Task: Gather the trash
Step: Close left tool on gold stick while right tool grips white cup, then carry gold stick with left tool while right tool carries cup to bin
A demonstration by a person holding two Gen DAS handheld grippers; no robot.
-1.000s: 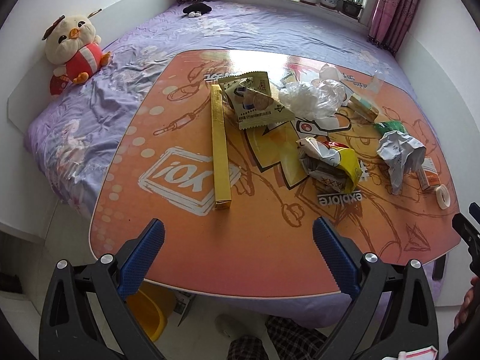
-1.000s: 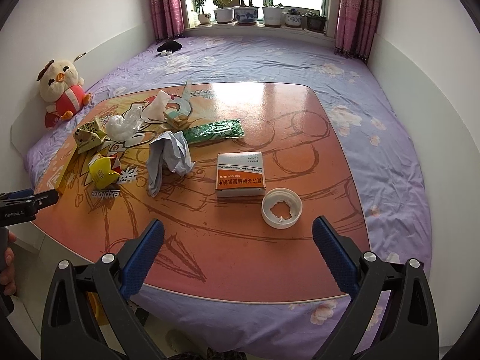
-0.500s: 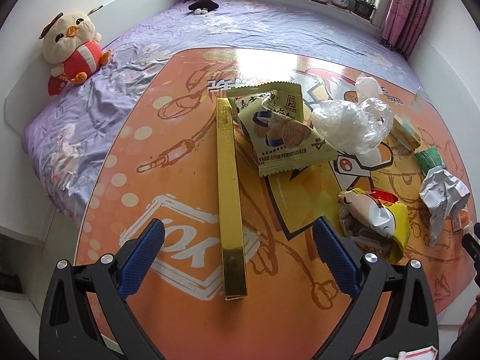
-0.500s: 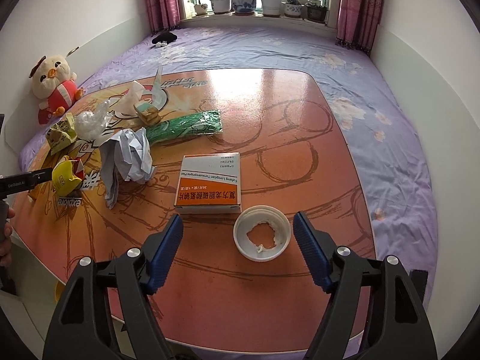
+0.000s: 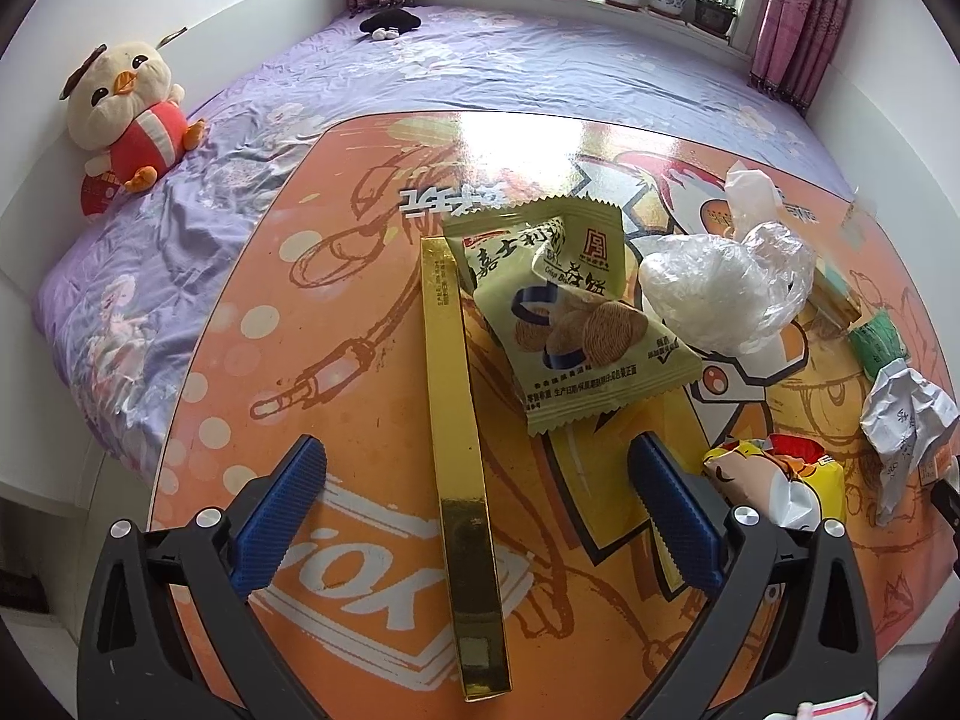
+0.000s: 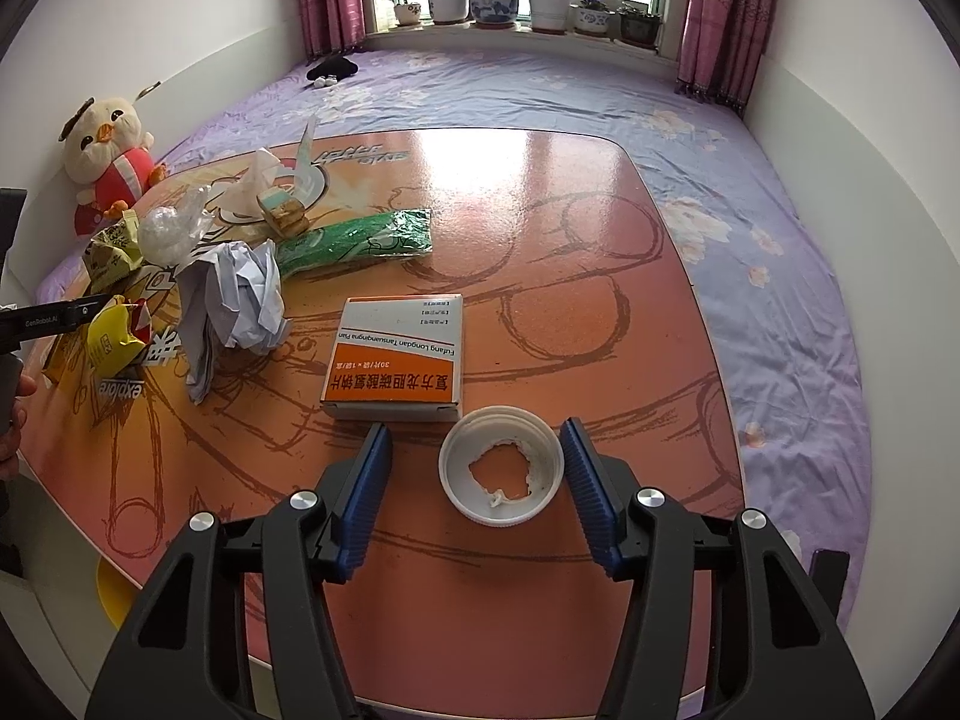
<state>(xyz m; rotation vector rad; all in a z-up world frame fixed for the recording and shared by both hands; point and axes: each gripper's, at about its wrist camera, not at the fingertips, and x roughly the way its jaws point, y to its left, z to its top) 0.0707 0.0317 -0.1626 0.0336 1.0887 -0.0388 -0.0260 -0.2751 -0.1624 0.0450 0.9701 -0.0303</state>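
One white lid, one orange box, two snack wrappers.

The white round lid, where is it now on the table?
In the right wrist view the white round lid lies low and centre on the table, between the closing fingers of the right gripper, just right of the orange-and-white box.

right gripper closing around white lid — pads not touching.
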